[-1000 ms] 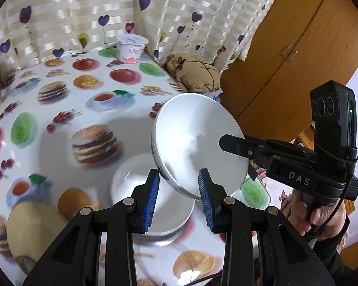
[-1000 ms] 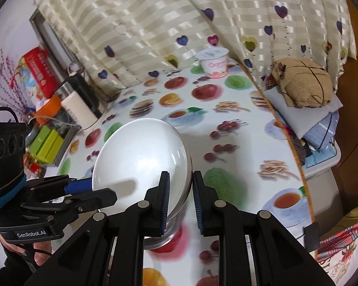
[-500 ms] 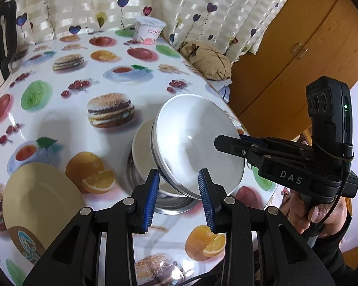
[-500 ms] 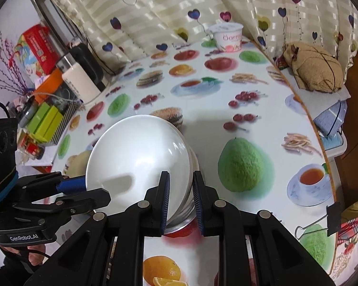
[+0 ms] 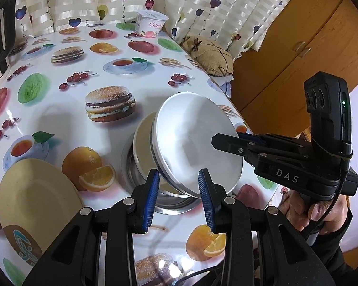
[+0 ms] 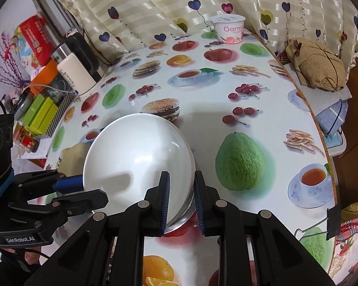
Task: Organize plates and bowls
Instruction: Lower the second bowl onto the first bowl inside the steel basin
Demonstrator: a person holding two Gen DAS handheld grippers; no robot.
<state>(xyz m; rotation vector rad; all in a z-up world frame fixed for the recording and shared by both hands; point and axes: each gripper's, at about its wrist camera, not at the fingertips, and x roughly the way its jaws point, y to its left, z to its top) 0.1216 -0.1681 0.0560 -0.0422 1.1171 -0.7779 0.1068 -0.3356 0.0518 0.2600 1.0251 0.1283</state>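
Smooth white bowl (image 6: 136,157), round and tilted, gripped at opposite rims by left gripper (image 5: 179,190) and right gripper (image 6: 181,197). It touches the steel bowl (image 5: 140,181) beside the table edge (image 5: 229,100).

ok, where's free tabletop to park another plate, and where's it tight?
Free: the stretch between the white yogurt tub at the curtain and the tilted white bowl, and right of that bowl toward the table edge. Tight: the white kettle and green boxes at the far left, and the tan plate beside the steel bowl.

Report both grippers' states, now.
Left gripper: shut on the rim of the white bowl.
Right gripper: shut on the same bowl's opposite rim.
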